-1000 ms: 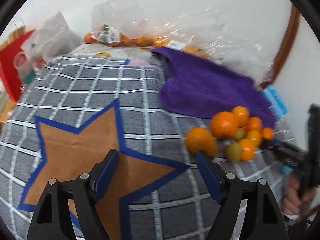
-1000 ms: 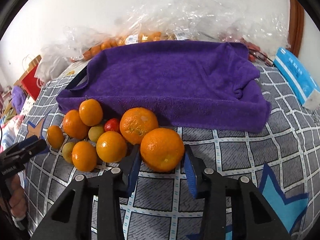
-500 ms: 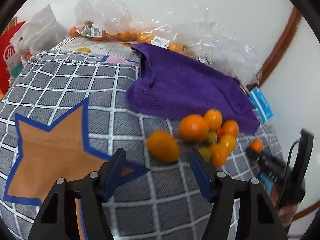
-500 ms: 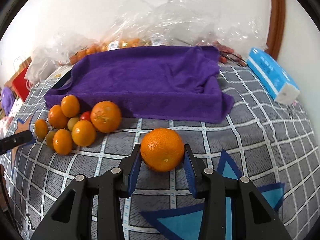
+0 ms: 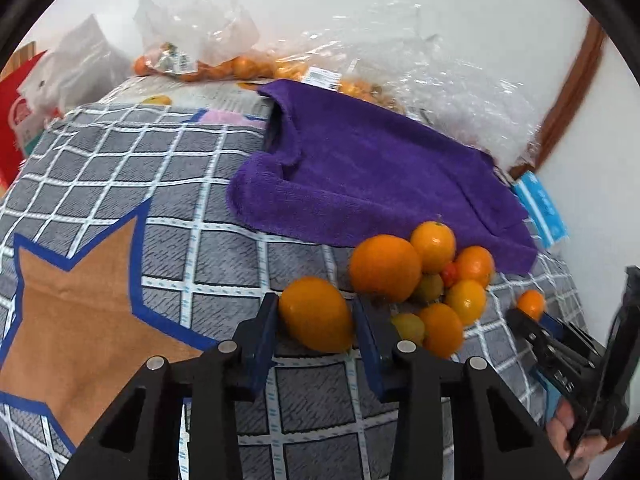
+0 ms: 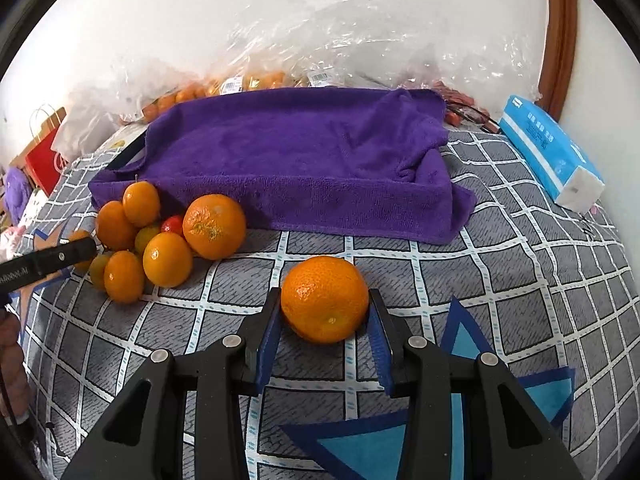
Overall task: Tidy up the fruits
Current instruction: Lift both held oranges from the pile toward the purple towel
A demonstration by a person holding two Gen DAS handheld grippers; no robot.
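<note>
My left gripper (image 5: 315, 304) has an oval orange (image 5: 316, 320) between its blue pads, which touch both its sides as the jaws are closing. It sits at the near edge of a pile of small oranges and greenish fruits (image 5: 436, 280) on the checked cloth, in front of a purple towel (image 5: 380, 176). My right gripper (image 6: 325, 298) is shut on a large round orange (image 6: 324, 304), held over the cloth to the right of the pile (image 6: 160, 248) and in front of the towel (image 6: 300, 152). The left gripper's tip (image 6: 52, 258) shows at the pile's left edge.
Clear plastic bags of fruit (image 5: 208, 60) line the wall behind the towel. A blue tissue pack (image 6: 548, 152) lies at the right, a red bag (image 6: 44, 160) at the far left. A brown star (image 5: 80, 312) and blue shapes (image 6: 464, 344) pattern the grey cloth.
My left gripper moved in on the pile and its jaws narrowed around the oval orange. My right gripper carried its orange away from the pile to the right, then stayed still.
</note>
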